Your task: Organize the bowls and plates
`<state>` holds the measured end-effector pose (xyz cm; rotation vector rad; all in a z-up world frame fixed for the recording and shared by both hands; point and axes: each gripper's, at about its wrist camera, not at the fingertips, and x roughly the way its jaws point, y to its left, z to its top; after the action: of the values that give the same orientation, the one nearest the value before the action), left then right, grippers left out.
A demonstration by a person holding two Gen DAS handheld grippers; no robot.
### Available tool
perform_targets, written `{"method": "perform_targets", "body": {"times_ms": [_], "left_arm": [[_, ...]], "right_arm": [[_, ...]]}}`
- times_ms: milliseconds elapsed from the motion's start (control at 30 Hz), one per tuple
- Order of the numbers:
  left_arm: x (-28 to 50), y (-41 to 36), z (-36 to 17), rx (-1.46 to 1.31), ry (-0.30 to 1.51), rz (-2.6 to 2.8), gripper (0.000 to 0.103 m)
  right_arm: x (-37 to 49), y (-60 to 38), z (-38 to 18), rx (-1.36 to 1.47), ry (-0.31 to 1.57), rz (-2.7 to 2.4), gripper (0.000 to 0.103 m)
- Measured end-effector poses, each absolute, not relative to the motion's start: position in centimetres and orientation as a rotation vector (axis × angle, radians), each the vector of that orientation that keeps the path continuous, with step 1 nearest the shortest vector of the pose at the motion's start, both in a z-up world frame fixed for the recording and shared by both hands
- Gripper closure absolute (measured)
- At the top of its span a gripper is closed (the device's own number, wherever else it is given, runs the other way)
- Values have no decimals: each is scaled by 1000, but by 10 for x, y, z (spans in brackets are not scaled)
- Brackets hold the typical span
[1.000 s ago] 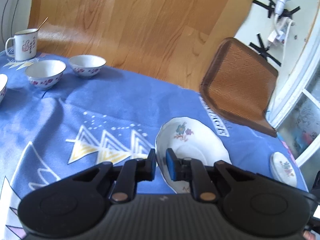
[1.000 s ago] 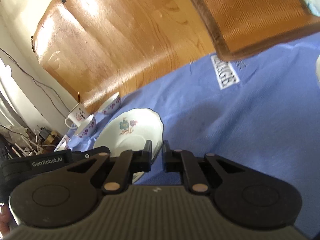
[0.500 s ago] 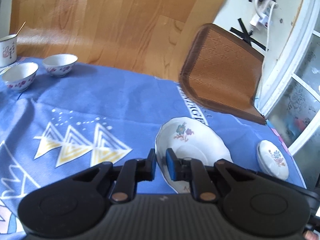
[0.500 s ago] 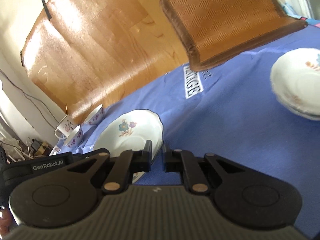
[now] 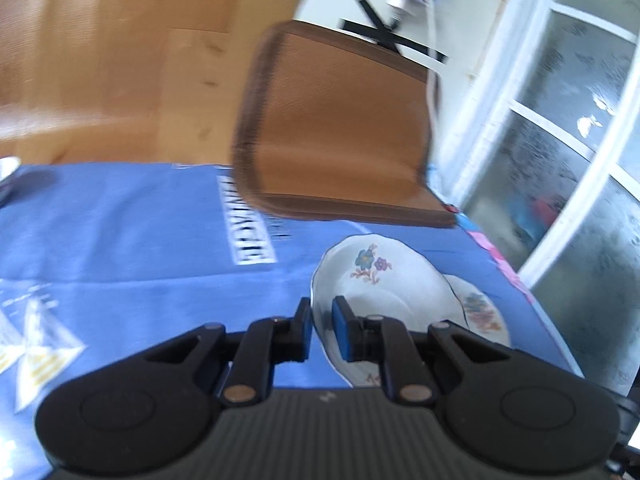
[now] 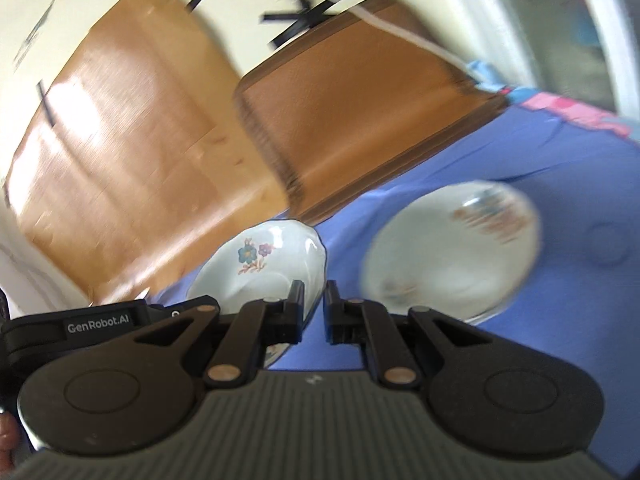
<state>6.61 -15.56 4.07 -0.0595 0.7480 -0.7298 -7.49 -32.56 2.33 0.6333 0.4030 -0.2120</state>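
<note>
Plate [image 5: 384, 300] pinched at opposite rim edges by left gripper [image 5: 322, 330] and right gripper [image 6: 314, 312], held above the tablecloth [image 5: 132, 236] just short of second plate [image 6: 452, 248] ahead-right, presumably for stacking.

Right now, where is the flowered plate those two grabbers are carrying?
The flowered plate is held by its rim between both grippers, above the blue tablecloth. It is beside a second plate lying near the brown chair.
</note>
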Motion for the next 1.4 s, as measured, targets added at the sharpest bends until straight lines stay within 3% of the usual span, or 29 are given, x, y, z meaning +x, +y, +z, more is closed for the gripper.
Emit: {"method": "perform_targets", "body": {"times_ms": [400,1200,1267,1400], "left_arm": [[56,-221,40,-8,763,-808,91],[59,-252,21,39,807,-810,89],[59,-252,22,51,790,-802,79],[58,-248,24,56,774,-791,77]], "right_arm": [[-101,-368,22,672,353,-317,91],[-106,-380,15,664,343,-399,90],[-106,-377,17,626,333,-424,85],[-106,-377,17,610,324,-444,85]]}}
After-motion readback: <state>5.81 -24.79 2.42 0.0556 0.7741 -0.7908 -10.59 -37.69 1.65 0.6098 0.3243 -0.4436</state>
